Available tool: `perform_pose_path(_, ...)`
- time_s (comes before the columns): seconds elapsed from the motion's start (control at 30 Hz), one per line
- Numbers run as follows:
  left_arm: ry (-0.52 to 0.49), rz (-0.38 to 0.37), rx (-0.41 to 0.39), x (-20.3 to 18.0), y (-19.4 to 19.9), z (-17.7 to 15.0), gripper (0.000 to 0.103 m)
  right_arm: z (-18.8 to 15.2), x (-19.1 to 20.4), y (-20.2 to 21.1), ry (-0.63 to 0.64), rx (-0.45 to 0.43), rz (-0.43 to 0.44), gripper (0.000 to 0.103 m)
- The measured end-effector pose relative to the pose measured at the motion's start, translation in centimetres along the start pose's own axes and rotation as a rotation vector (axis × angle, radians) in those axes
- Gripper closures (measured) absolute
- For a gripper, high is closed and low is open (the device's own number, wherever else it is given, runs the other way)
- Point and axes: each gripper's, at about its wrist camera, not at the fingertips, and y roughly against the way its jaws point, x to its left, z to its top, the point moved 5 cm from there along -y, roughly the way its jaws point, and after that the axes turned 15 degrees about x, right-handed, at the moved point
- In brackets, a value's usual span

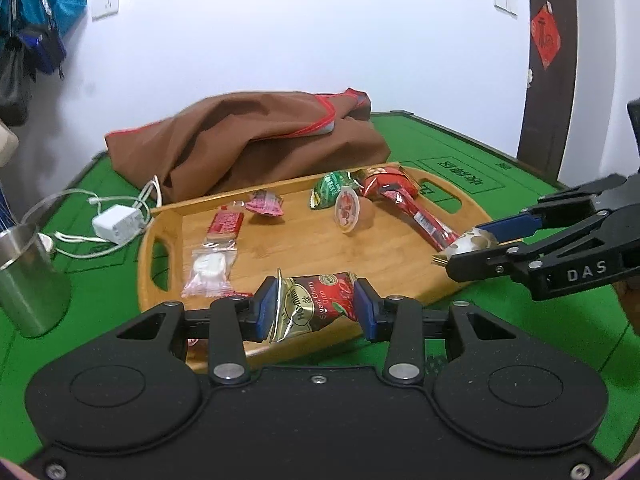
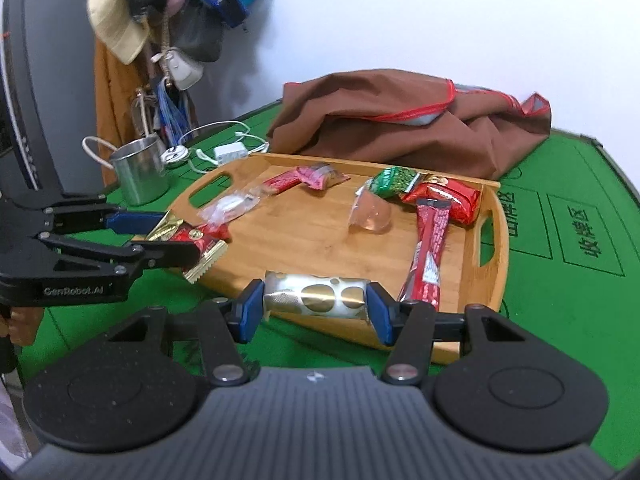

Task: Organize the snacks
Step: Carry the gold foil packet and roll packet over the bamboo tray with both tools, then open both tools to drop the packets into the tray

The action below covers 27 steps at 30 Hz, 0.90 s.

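A wooden tray (image 1: 304, 240) (image 2: 312, 236) lies on the green table and holds several wrapped snacks. My left gripper (image 1: 316, 308) is shut on a red cherry candy packet (image 1: 316, 306) over the tray's near edge; it also shows in the right wrist view (image 2: 188, 246) with the packet (image 2: 196, 240). My right gripper (image 2: 316, 306) is shut on a white packet with gold dots (image 2: 320, 296) over the tray's near edge; it shows in the left wrist view (image 1: 476, 246) with the packet (image 1: 474, 240). A long red stick packet (image 2: 430, 248) and a jelly cup (image 2: 370, 216) lie on the tray.
A brown cloth bag (image 1: 256, 136) (image 2: 404, 116) lies behind the tray. A steel cup (image 1: 28, 280) (image 2: 138, 172) and a white charger with cable (image 1: 116, 224) stand to the tray's left. Bags and a cap (image 2: 116, 24) hang on the wall at left.
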Motion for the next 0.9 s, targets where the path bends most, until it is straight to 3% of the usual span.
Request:
perform_pose_path(0.33, 0.003, 0.001, 0.015, 1.3, -3.1, 3.2, 0.064, 3.0, -0.9, -3.1, 0.003, 0.048, -0.006, 0.044)
perform_pose_path(0.6, 0.054, 0.017, 0.036, 3.5, -5.6, 5.2, 0.068, 7.7, -0.4, -4.4, 0.026, 0.031, 0.006, 0.044)
perform_pose_path(0.9, 0.071, 0.028, 0.056, 5.0, -7.1, 5.1, 0.068, 10.8, -0.5, -8.1, 0.007, 0.060, 0.025, 0.044)
